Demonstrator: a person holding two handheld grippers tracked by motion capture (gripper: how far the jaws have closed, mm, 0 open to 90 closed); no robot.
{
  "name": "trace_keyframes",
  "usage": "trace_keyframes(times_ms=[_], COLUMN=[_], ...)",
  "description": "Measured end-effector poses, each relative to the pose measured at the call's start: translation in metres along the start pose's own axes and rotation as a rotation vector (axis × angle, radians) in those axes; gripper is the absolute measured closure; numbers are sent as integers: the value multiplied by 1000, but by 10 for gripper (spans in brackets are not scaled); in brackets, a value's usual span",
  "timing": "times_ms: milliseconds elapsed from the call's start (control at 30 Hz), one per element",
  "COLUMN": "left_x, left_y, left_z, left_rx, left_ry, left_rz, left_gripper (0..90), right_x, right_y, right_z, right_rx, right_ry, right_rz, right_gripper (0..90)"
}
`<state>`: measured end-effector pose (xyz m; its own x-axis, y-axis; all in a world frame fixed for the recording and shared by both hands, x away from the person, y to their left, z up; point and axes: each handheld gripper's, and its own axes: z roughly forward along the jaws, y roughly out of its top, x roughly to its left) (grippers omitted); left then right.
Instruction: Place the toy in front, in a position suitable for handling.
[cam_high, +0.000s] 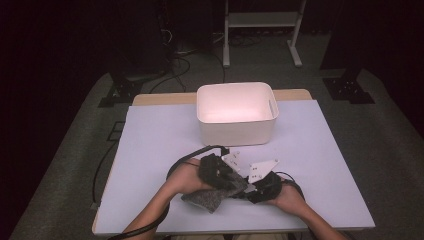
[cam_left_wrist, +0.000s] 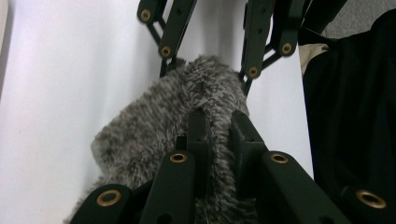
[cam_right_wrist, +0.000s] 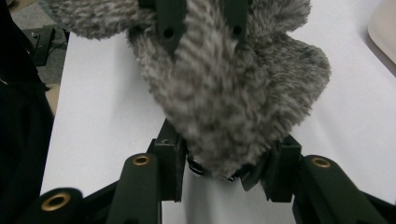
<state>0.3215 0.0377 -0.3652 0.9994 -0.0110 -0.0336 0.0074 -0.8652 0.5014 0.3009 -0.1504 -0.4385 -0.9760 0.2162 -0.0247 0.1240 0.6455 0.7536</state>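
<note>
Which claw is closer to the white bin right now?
Left, slightly. The left claw sits just short of the white bin, under its left half. The right claw sits nearer the person, under its right half. Both meet at the grey fuzzy cloth.

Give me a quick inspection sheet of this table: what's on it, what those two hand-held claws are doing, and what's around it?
Surface: white sheet over a wooden table top, flat and tidy.
Job's things: a grey fuzzy cloth near the front edge, held between both tools; a white bin farther back, nothing seen inside.
Clutter: nothing seen.
Grippers: left gripper has its jaws pinched into the fuzzy cloth; right gripper has its jaws standing wider, around the cloth's other end, which fills the gap.
Cables: a black cable loops from the left gripper across the sheet; more run down the table's left side.
Surroundings: grey carpet, a white metal frame behind, dark beyond.
</note>
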Motion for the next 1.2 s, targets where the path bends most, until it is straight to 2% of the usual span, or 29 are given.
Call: trace_keyframes(times_ms=[67,167,233,300,400,633,767,900,967,1067,1133,1200], left_x=[0,3,5,5,1,-6,-4,-4,-4,-4,-4,-4], left_y=[-5,-17,-24,-24,-17,16,15,1,-9,-29,-43,-53], left_z=[-4,-14,-17,-16,-12,6,5,-1,-7,-19,-27,-33], left_rx=[2,23,11,12,14,44,44,21,20,16,-7,-8], left_ry=[9,58,56,52,44,56,58,53,66,92,95,102], left_rz=[-9,-42,-62,-57,-35,39,32,11,-12,-49,-81,-98], left_gripper=[806,806,806,807,807,806,807,806,806,805,805,805], right_x=[-1,-1,-2,-1,0,2,0,1,2,1,0,-1], right_y=[0,0,0,2,3,3,2,2,3,3,3,4], right_z=[0,0,1,2,3,3,4,3,3,3,3,3], right_rx=[-1,-2,-5,-4,3,3,-4,1,9,10,8,16], right_ry=[0,0,4,4,-1,-10,-3,-4,-9,-4,0,3], right_rz=[-9,-7,-7,-12,-26,-23,-16,-23,-20,-24,-18,-14], right_gripper=[567,567,568,569,569,568,569,570,570,570,570,570])
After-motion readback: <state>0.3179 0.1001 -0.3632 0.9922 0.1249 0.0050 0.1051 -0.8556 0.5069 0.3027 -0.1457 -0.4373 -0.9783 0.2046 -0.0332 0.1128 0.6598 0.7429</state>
